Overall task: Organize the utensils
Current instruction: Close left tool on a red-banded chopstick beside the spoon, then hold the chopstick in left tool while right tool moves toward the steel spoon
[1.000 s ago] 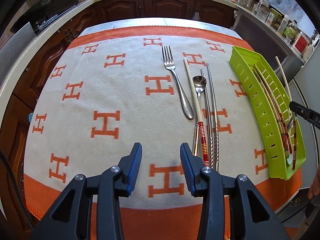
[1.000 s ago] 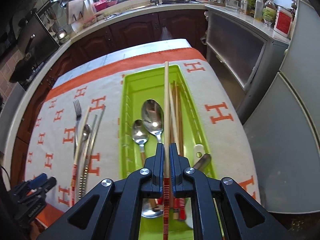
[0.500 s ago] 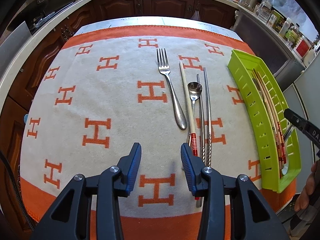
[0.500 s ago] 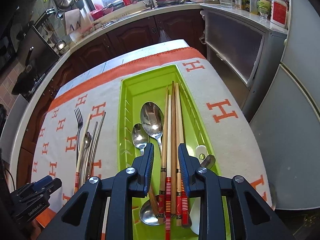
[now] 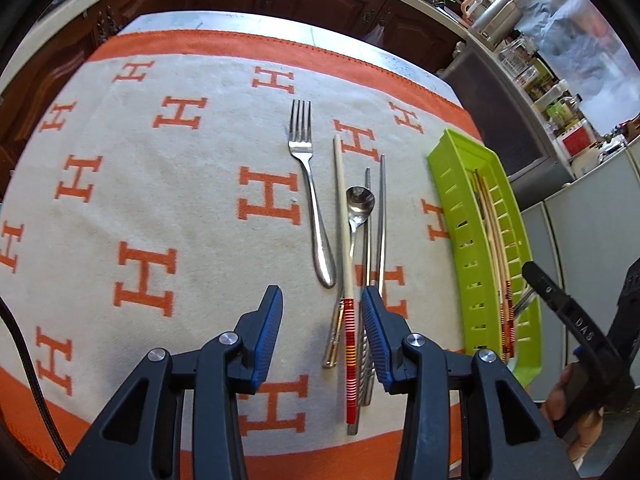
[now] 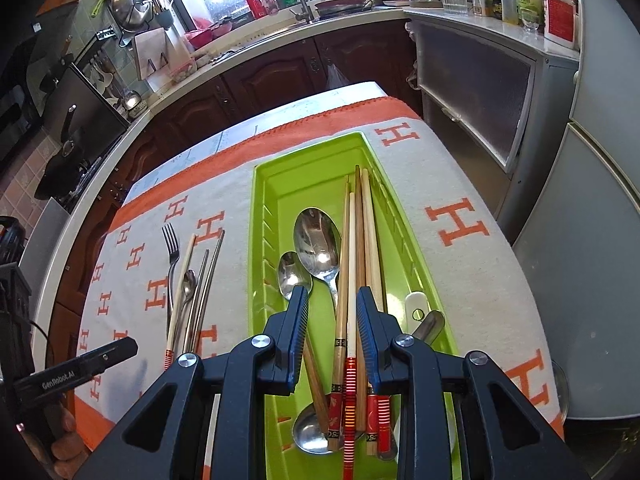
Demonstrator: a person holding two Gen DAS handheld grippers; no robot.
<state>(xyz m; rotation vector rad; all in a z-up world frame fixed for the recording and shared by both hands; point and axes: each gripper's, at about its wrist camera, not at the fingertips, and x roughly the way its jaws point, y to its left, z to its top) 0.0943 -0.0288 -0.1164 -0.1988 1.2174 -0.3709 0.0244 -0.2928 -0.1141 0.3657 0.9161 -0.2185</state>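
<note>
Right gripper lets a chopstick go; left gripper straddles the next one.

The right gripper [image 6: 332, 332], clamped on a chopstick a second ago, has just been opening; its ribbed blue pads stand apart, and the red-banded chopstick [image 6: 351, 280] lies loose between them in the slotted green plastic tray [image 6: 400, 216] among wooden chopsticks and two shiny spoons. The left gripper [image 5: 320, 332] has drifted over (jaws equally apart as before), and a pale chopstick [image 5: 345, 240] with a red-striped end now lies between its pads, unpressed, on the fuzzy H-patterned cloth [image 5: 160, 184] beside a steel fork [image 5: 310, 196], a small spoon [image 5: 359, 204] and thin metal chopsticks [image 5: 380, 216].
</note>
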